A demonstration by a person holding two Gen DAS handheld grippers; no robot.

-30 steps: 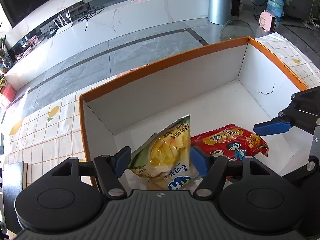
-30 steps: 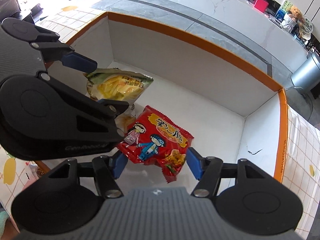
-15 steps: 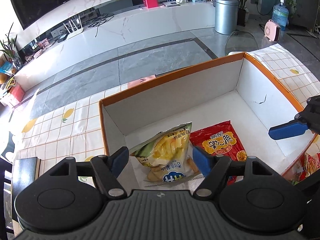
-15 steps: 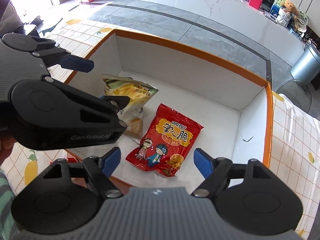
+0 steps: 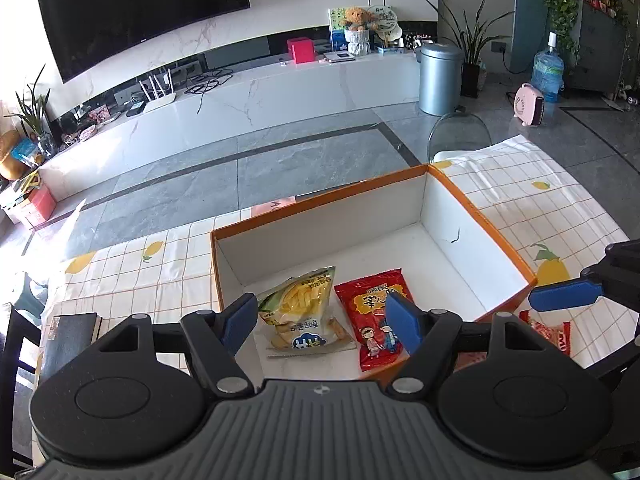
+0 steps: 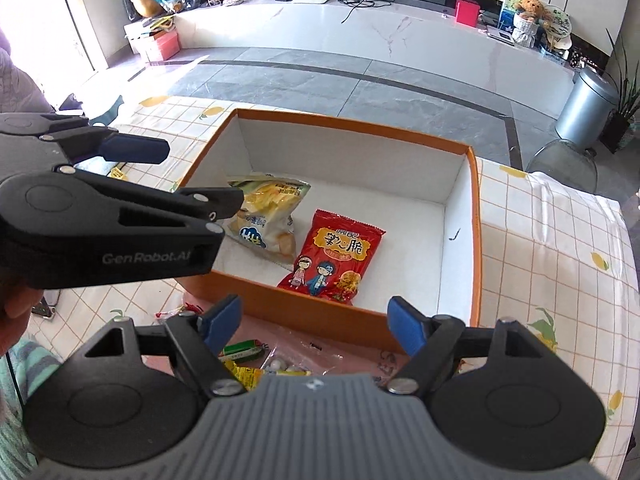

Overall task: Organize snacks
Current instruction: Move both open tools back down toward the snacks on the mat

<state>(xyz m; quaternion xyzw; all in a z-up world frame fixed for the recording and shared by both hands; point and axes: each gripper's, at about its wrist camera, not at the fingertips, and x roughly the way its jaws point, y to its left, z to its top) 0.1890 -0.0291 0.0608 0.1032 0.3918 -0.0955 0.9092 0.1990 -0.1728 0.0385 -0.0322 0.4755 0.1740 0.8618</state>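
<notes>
Both grippers released, nothing between the pads: left gripper (image 5: 322,318), right gripper (image 6: 314,320). Yellow chip bag (image 5: 302,314) and red snack bag (image 5: 374,316) lie side by side in the box (image 5: 320,204), mid-frame.

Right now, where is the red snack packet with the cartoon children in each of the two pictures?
Left wrist view: the red snack packet lies on the box floor at lower centre, partly behind one blue finger, right of the yellow chip bag.
Right wrist view: the packet lies mid-picture, again right of the chip bag.
Shared landmark: the orange-rimmed white box with a small dark mark on its side wall.
</notes>
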